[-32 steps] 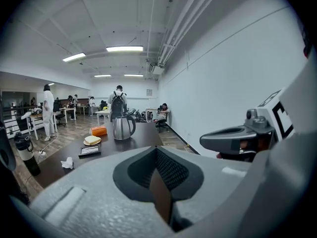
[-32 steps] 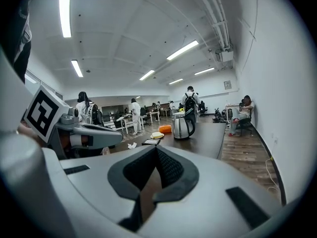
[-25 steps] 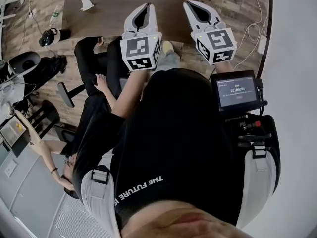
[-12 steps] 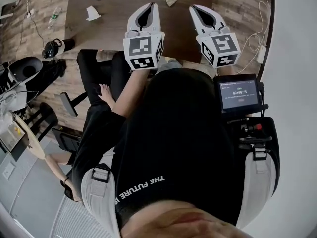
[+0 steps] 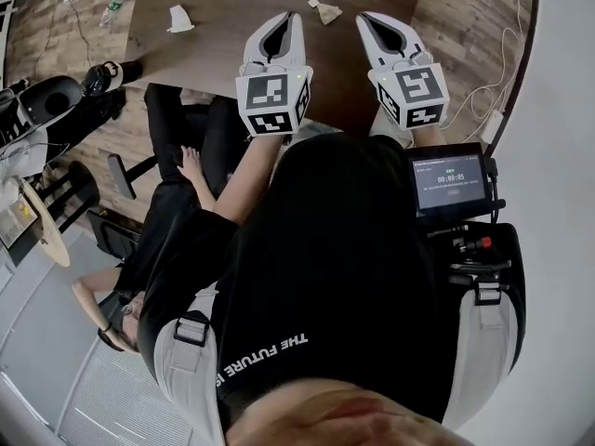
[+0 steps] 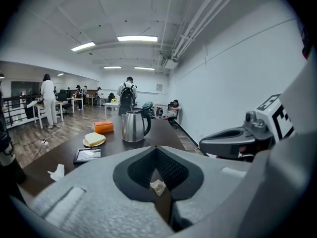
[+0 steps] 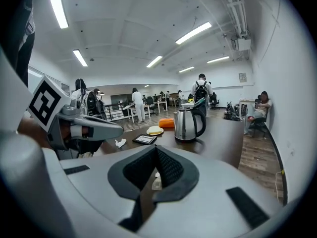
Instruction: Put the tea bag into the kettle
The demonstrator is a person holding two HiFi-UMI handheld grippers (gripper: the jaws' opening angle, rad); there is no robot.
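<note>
The tea bag, small and pale, lies on the dark brown table, just beyond and between my two grippers. It also shows through the jaw openings in the left gripper view and the right gripper view. The steel kettle with a black handle stands upright farther along the table; the head view does not reach it. My left gripper and right gripper hover side by side over the near table edge. Both have tips meeting and hold nothing.
On the table are a crumpled white tissue, a dark framed tablet, a plate with a yellow item and an orange box. A person in black sits at the left. Other people stand far behind.
The table has come further into the head view and the tea bag now lies closer ahead of the grippers. Both grippers stay shut and side by side.
</note>
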